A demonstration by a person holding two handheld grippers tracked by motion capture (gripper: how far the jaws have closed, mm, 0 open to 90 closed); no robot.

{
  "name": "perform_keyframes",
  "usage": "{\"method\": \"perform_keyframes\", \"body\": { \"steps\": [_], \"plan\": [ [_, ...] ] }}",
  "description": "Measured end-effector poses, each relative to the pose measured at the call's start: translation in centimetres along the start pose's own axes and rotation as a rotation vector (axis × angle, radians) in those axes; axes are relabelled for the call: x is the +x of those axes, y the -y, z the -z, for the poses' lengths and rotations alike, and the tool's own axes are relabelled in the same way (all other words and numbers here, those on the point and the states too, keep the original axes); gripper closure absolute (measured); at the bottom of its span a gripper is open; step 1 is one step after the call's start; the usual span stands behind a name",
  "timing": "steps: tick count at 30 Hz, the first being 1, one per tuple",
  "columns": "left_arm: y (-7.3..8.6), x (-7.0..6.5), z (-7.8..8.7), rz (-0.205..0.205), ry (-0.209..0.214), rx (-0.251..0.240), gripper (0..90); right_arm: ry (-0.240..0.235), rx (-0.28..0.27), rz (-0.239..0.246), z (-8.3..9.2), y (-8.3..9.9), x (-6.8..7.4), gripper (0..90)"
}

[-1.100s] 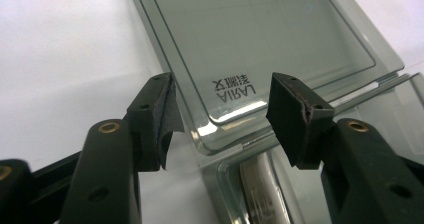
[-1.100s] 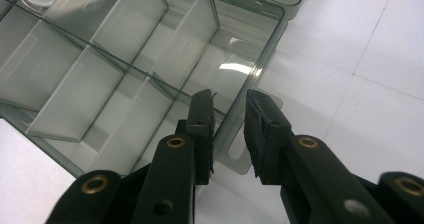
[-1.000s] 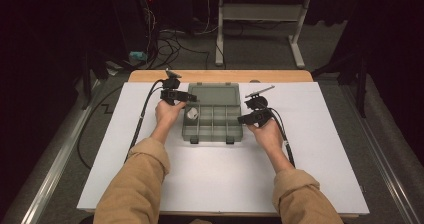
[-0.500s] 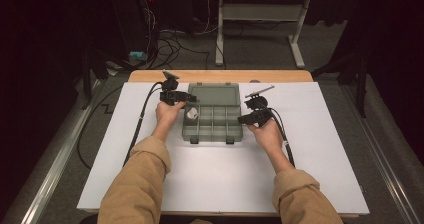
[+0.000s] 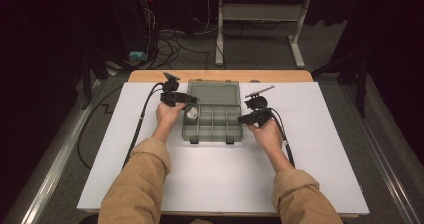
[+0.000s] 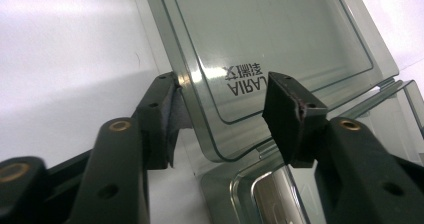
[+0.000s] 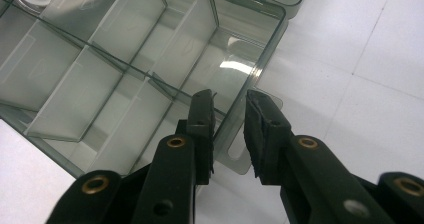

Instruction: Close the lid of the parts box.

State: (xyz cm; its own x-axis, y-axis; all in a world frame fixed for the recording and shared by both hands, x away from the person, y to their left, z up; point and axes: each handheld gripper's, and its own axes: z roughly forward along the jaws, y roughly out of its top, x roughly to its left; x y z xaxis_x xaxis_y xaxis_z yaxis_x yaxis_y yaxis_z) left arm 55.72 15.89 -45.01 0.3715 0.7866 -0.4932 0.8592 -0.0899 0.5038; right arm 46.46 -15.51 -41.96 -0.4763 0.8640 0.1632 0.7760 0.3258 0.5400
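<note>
Jaws astride organizer box (image 7: 120, 69) wall.

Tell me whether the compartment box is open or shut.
Open: the compartment box has its lid folded back flat on the table, dividers exposed.

A white sheet (image 5: 210, 179) covers the desk (image 5: 220, 76), whose bare wooden edge shows along the far side. Beyond it, on the dark floor (image 5: 260, 49), lie tangled cables (image 5: 170, 39) beside a white metal frame (image 5: 260, 14).
</note>
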Motion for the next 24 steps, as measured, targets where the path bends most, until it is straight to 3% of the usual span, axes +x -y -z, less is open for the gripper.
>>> {"method": "perform_keyframes", "body": {
  "steps": [9, 19, 24],
  "plan": [
    [-0.1, -1.3, 1.6, -0.081, -0.033, -0.054, 54.7, 0.006, 0.001, 0.001, 0.0, 0.0, 0.1, 74.6],
    [0.1, -3.0, 2.9, -0.207, -0.110, -0.052, 58.7, 0.010, 0.004, -0.001, 0.0, 0.0, 0.1, 74.8],
    [0.4, -3.6, 3.3, -0.261, -0.127, -0.047, 59.2, 0.012, 0.002, 0.002, 0.0, -0.1, 0.2, 74.7]
  ]
}}
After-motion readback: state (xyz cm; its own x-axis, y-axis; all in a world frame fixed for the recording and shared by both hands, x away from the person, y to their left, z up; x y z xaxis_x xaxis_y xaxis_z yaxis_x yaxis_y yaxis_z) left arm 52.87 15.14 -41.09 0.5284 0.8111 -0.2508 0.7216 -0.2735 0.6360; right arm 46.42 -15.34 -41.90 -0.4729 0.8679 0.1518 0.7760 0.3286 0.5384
